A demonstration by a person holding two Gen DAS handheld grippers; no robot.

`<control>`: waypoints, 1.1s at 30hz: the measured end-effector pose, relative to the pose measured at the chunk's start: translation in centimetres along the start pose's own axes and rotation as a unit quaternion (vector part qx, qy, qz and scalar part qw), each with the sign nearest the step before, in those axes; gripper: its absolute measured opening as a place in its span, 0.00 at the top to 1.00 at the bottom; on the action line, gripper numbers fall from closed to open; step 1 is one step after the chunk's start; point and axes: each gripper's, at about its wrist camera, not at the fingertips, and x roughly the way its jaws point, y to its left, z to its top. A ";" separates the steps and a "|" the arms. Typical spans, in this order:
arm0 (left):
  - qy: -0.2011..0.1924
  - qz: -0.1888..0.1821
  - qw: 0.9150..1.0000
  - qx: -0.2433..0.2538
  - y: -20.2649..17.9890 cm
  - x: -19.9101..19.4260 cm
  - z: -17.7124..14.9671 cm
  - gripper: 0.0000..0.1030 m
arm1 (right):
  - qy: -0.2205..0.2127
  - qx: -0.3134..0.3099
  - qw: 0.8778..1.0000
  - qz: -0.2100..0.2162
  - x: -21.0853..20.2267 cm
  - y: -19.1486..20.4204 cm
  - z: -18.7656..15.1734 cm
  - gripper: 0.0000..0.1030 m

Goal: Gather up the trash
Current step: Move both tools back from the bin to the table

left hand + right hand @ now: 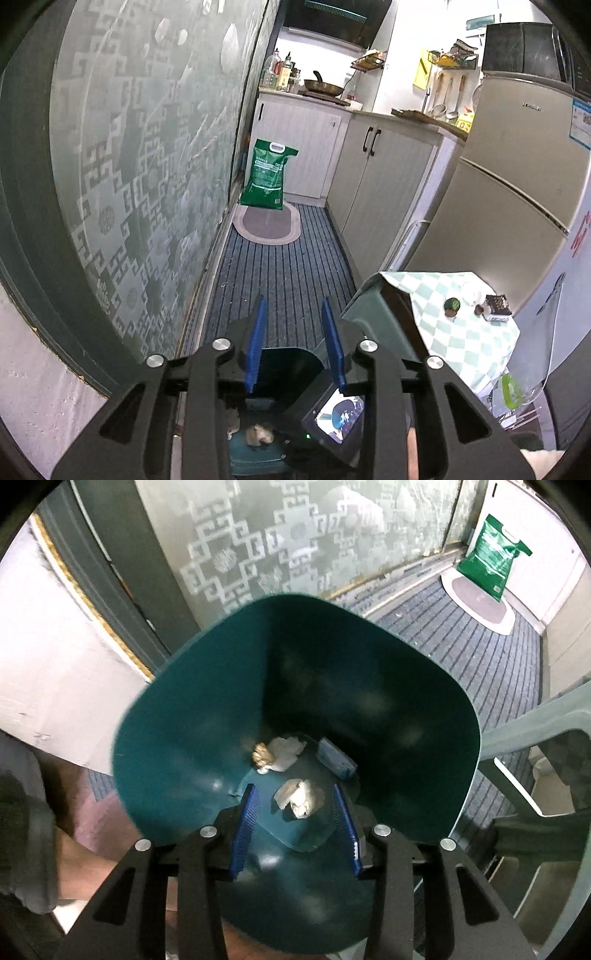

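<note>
With your right gripper (295,825) wide open over the bin (177,716), let the paper wad (301,796) drop clear; left gripper (295,341) idles open, empty.

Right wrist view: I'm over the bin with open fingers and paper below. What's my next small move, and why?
Probably lift the right hand-held gripper up out of the bin. Its jaws are open and empty, and the crumpled paper already lies on the bin floor beside other scraps, so nothing seems left to release here.
</note>
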 end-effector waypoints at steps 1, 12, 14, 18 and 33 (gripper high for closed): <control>-0.004 0.000 1.000 -0.001 -0.2 -0.1 0.2 0.64 | -0.007 -0.001 1.000 0.002 -0.5 0.2 0.1 0.59; -0.036 -0.014 0.999 0.000 -2.6 -1.4 1.9 0.51 | -0.126 -0.013 0.992 0.025 -10.8 1.5 0.6 0.61; -0.043 -0.017 0.999 0.001 -3.1 -1.5 2.1 0.50 | -0.145 -0.013 0.989 0.022 -12.7 1.3 0.4 0.62; -0.052 -0.025 0.998 -0.002 -4.2 -1.5 2.6 0.48 | -0.175 -0.008 0.984 0.012 -15.8 0.2 -0.3 0.65; -0.024 -0.050 0.998 0.031 -11.2 3.3 1.7 0.43 | -0.243 0.095 0.963 -0.069 -24.1 -11.2 -6.5 0.67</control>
